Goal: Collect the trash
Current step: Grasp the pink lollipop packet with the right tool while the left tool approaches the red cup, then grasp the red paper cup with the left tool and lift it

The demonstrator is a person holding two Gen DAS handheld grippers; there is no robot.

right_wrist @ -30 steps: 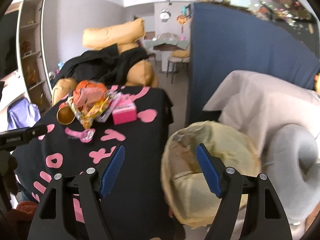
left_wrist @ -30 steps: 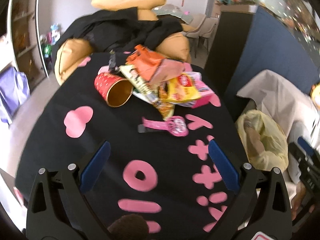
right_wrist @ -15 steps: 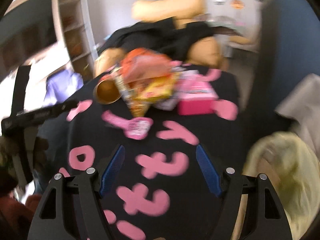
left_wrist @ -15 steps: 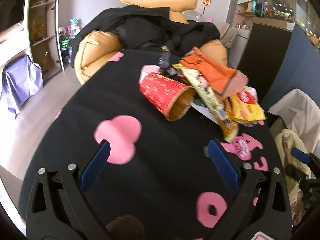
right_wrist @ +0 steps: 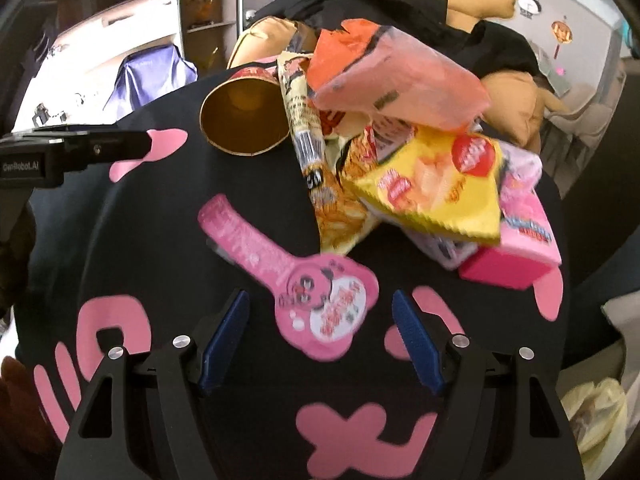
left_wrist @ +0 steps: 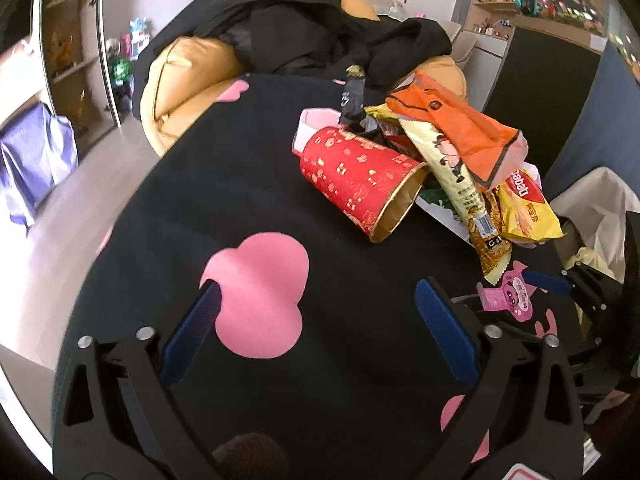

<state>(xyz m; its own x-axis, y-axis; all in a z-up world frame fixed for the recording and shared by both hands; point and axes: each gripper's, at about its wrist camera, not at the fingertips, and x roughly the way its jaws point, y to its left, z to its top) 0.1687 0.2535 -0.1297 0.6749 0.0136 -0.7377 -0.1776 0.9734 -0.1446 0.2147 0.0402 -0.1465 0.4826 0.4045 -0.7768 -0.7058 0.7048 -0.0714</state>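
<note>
On the black cloth point(left_wrist: 168, 208), toward its far right corner: a red paper cup point(left_wrist: 360, 176) on its side, mouth empty, against heaped wrappers point(right_wrist: 400, 128). Left gripper point(left_wrist: 316, 312) wide, closing, nothing between. Right gripper point(right_wrist: 320, 316) wide, gripping nothing, framing a pink wrapper point(right_wrist: 316, 296); beyond the cloth's right edge, a yellow trash bag point(right_wrist: 596, 412), contents unclear.

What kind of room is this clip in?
Probably a home living room: a tan sofa draped with black clothing, wall shelves, and a cloth-covered table holding snack wrappers.
</note>
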